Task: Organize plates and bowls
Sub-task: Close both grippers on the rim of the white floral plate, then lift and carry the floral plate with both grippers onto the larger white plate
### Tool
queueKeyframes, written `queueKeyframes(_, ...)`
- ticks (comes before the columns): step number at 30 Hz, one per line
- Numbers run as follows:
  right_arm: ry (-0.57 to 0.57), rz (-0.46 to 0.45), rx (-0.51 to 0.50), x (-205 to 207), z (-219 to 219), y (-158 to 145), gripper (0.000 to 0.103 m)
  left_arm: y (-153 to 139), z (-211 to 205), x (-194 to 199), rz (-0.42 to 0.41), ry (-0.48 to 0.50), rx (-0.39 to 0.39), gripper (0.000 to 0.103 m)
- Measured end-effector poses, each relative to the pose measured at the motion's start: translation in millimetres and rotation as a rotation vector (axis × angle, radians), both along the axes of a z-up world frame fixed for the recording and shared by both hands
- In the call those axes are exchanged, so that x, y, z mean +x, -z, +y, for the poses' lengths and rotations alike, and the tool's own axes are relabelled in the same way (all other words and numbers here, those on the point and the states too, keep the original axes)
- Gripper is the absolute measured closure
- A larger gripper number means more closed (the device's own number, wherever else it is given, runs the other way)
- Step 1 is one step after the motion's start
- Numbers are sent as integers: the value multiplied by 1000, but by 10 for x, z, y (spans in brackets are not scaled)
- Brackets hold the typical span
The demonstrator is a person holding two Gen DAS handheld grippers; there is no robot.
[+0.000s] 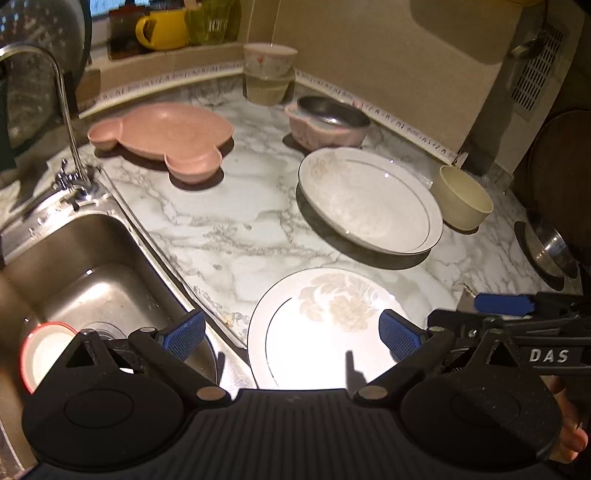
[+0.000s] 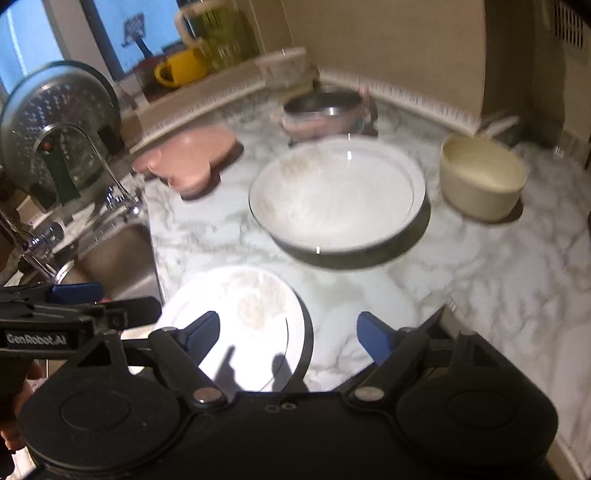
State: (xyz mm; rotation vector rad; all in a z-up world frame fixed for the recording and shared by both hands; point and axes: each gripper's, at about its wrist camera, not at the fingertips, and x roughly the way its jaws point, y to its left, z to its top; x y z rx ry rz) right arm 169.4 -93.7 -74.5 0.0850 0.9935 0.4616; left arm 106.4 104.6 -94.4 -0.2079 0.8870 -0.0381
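A flat white floral plate lies at the counter's front edge. Behind it sits a deep white plate, and to its right a cream bowl. A pink bear-shaped plate lies at the left. A steel bowl in a pink bowl sits at the back, with stacked bowls behind it. My left gripper is open above the floral plate's near edge. My right gripper is open above that plate's right edge. Both are empty.
A steel sink with a red-rimmed bowl lies at the left, with a faucet behind. A yellow mug stands on the sill. A steel lid and a dark board are at the right.
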Motion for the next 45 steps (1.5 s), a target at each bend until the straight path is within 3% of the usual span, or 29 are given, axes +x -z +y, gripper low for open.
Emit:
queueKeyframes(1,-2,24,1,27,9,65,26,38,22,21,7,0,-6,3)
queueKeyframes(3,-5,60,4,57,22,157,28,110,56,73,27,7,-16,16)
queueKeyframes(8,-13,119,2,117,20,327,38,313,125,159,101,19,-53,37)
queueKeyframes(11,-10,154,10,171,6,392,46,394,141,173,133,17,-64,43)
queueKeyframes(14,-8,174,8,200,-13,442,51,431,157,188,154,26,-72,57)
queueKeyframes(18,-9,185,13,225,-15,458,61,477,162,213,185,21,-67,69)
queueKeyframes(27,-20,212,19,226,29,481,85,479,190,198,198,-7,-53,85)
queueKeyframes(45,43,191,-39,177,118,391,90,415,255,201,184,29,-69,90)
